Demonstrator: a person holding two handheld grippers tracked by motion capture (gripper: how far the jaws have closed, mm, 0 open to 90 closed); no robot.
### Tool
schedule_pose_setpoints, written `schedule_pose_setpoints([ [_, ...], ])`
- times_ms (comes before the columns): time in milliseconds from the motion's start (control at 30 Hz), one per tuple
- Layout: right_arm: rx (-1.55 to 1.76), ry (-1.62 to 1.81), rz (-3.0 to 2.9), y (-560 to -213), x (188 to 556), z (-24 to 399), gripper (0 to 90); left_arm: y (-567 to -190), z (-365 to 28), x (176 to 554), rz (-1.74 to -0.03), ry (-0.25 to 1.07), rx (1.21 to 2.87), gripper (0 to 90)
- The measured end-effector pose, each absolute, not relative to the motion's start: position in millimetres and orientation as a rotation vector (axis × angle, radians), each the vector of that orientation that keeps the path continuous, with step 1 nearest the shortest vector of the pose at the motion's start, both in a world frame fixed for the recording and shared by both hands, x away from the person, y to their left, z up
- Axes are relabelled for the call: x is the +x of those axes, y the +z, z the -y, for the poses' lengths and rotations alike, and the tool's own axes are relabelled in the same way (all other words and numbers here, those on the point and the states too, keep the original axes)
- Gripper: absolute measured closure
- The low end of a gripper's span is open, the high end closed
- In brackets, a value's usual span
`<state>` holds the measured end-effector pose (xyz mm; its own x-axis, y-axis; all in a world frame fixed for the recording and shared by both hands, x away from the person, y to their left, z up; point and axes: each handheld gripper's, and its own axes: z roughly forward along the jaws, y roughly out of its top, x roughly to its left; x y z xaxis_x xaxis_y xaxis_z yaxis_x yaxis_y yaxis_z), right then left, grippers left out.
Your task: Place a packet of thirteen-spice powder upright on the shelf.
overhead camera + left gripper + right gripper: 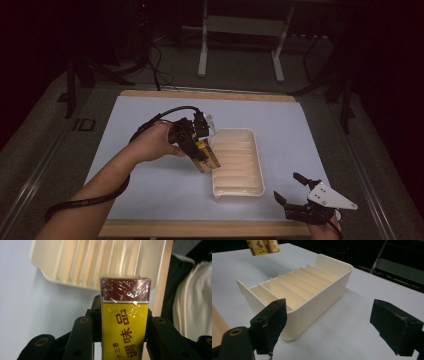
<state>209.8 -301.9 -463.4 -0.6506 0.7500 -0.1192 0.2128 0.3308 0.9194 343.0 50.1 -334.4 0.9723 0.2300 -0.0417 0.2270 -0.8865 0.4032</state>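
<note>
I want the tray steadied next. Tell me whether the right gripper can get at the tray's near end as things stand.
Probably yes. The right gripper is open and holds nothing, and only bare mat lies between it and the tray. The left gripper, holding the box, is over the tray's other side.

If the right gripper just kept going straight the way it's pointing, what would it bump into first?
Probably the cream tray. The right gripper is open and its jaws frame the tray's near corner across bare white table. Depth is hard to judge, so it might only graze that corner.

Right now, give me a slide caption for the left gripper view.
Left gripper clamps a yellow-and-maroon wrapped box above the cream slotted tray.
</note>
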Motion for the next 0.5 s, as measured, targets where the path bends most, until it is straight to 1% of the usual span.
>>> schedule_pose_setpoints([
  [133,0.843,1.307,-2.062,-463,210,302,14.1,-335,-44,345,-0.314,0.003,2.672,68.5],
  [333,0.839,1.308,-2.06,-464,210,302,14.1,-342,-32,349,-0.224,0.005,2.631,68.6],
  [500,0.839,1.308,-2.061,-464,210,302,14.1,-348,-20,352,-0.173,0.035,2.594,68.6],
])
